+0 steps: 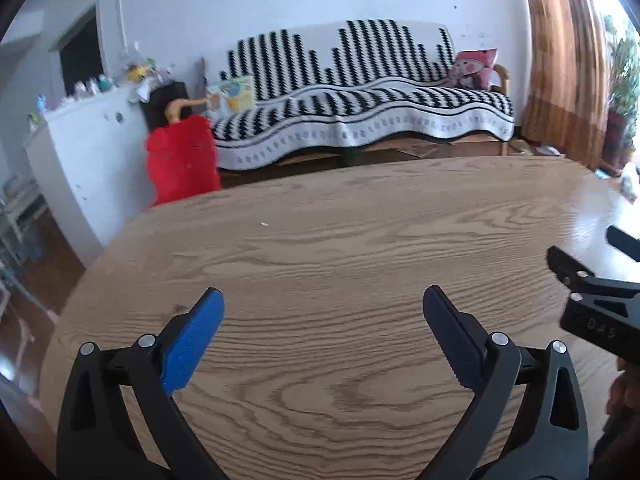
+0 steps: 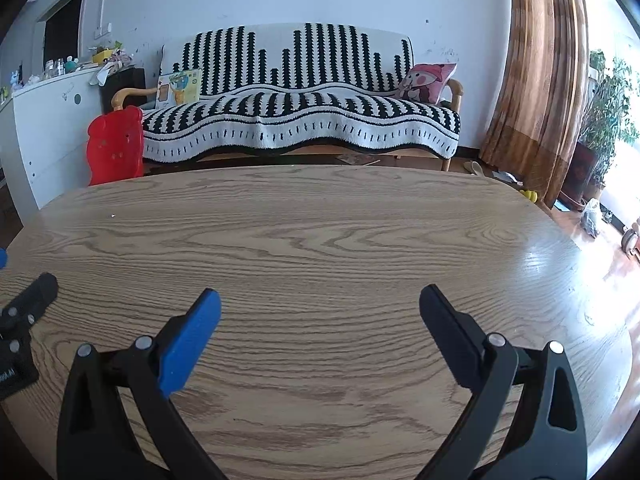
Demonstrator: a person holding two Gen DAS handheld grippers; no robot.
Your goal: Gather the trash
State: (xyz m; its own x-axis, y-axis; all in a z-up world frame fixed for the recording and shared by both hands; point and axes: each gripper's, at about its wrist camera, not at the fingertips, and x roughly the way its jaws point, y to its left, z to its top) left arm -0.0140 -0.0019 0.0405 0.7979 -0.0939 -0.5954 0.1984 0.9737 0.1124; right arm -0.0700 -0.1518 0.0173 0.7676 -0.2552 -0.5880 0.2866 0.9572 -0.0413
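Observation:
My left gripper [image 1: 323,300] is open and empty, held just above a wooden table [image 1: 320,220]. My right gripper [image 2: 320,300] is also open and empty above the same table [image 2: 320,208]. The right gripper shows at the right edge of the left wrist view [image 1: 592,296]; the left gripper shows at the left edge of the right wrist view [image 2: 24,320]. A tiny white scrap [image 1: 264,224] lies on the table toward its far left, also in the right wrist view [image 2: 113,215]. No other trash is in view.
Beyond the table stands a sofa with a black-and-white cover [image 2: 300,112], a red plastic chair [image 2: 114,146], a white cabinet [image 2: 48,128] at the left, and curtains [image 2: 540,80] and plants [image 2: 604,112] at the right.

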